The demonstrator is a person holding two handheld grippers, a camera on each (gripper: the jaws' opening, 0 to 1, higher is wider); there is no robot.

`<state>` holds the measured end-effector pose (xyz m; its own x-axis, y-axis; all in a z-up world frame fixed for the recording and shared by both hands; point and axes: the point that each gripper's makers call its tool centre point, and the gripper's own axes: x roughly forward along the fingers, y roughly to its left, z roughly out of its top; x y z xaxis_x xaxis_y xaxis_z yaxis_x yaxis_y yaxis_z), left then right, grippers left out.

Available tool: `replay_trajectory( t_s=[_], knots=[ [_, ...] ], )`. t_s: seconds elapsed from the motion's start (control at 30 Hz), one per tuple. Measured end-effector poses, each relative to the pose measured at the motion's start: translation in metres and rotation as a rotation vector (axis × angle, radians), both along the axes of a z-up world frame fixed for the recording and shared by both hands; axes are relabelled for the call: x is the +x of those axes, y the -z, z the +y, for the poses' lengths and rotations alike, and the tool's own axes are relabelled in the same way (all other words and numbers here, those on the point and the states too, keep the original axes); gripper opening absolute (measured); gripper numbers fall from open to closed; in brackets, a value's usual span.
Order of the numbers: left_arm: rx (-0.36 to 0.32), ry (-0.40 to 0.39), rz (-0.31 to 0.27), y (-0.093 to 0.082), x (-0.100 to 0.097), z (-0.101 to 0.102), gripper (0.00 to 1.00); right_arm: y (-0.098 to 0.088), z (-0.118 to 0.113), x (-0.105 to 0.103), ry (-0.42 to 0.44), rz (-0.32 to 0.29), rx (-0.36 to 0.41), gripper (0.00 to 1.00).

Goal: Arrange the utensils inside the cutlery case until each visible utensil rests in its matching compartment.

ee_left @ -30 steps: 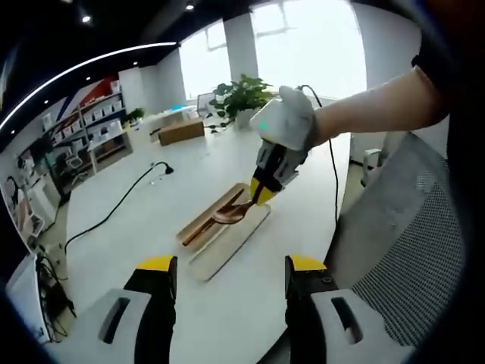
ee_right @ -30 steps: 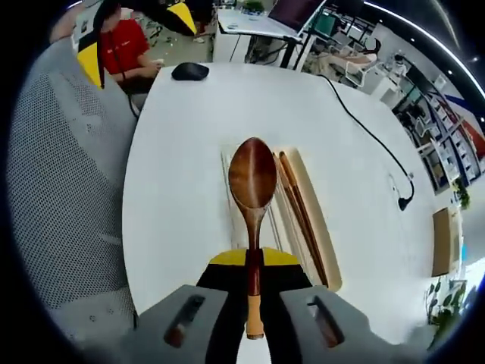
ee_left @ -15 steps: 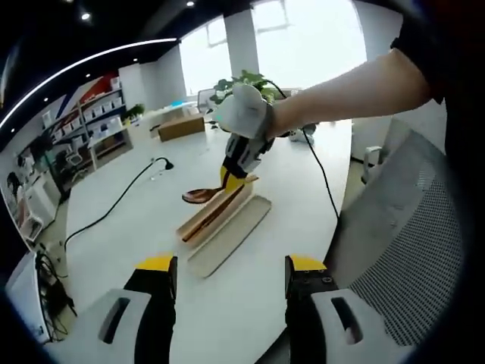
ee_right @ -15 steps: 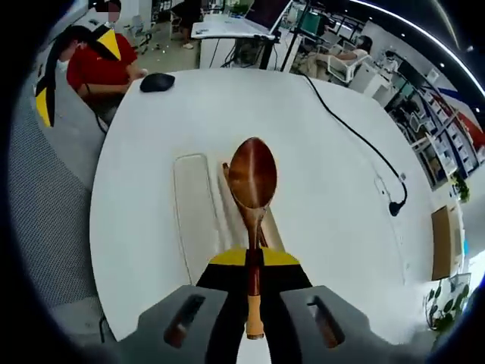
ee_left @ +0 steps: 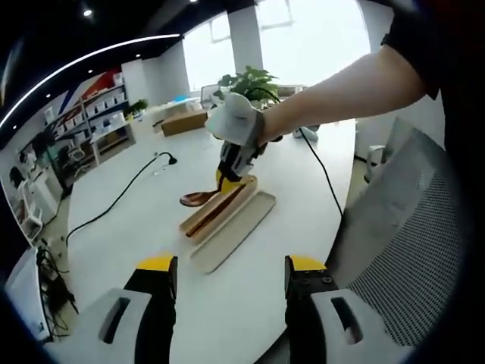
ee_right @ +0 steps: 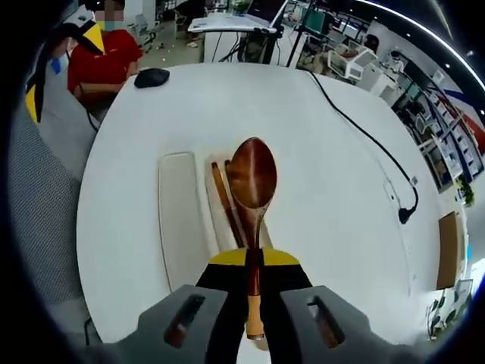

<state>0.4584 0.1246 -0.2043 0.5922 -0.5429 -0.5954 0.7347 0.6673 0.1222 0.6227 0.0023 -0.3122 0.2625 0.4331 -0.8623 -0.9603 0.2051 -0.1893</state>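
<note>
Spoon [ee_right: 252, 176] clamped by handle in right gripper [ee_right: 253, 267] fingers, long axis straight ahead, bowl hovering over case [ee_right: 220, 220] beside chopsticks [ee_right: 224, 203]; left gripper [ee_left: 231, 267] fingers apart, holding nothing, near worktop [ee_left: 144, 227] edge, well short.

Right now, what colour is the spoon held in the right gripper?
Dark reddish-brown wood at the bowl, paler tan at the handle's end; the spoon shows best in the right gripper view.

The right gripper [ee_left: 229, 177] sits upper centre in the left gripper view, clamped, forearm reaching from upper right. The left gripper [ee_left: 229, 284] gapes at bottom centre.
</note>
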Motion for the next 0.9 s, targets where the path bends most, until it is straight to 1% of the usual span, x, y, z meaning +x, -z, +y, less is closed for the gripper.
replay_trajectory(
  t_s=[0.17,0.37,0.53,0.57,0.67,0.8,0.9],
  knots=[
    [0.002,-0.006,0.005,0.001,0.001,0.001,0.59,0.001,0.004,0.002,-0.003,0.004,0.012,0.00],
    [0.009,-0.003,0.010,0.003,0.000,0.001,0.59,0.005,0.005,0.001,-0.014,0.007,0.010,0.00],
    [0.010,-0.004,0.013,0.004,0.000,0.000,0.58,0.012,0.004,0.000,-0.014,0.009,0.006,0.00],
    [0.008,-0.003,0.016,0.004,0.000,0.000,0.58,0.013,0.003,0.002,-0.013,-0.006,0.001,0.00],
    [0.016,0.001,0.019,0.005,-0.001,0.000,0.58,0.015,0.004,0.004,0.006,-0.008,0.014,0.00],
    [0.013,0.001,0.021,0.006,-0.001,0.000,0.58,0.020,0.004,0.001,-0.013,-0.005,0.004,0.00],
    [0.020,0.015,0.026,0.008,-0.003,-0.002,0.58,0.023,0.003,0.002,-0.017,-0.023,-0.011,0.00]
  ],
)
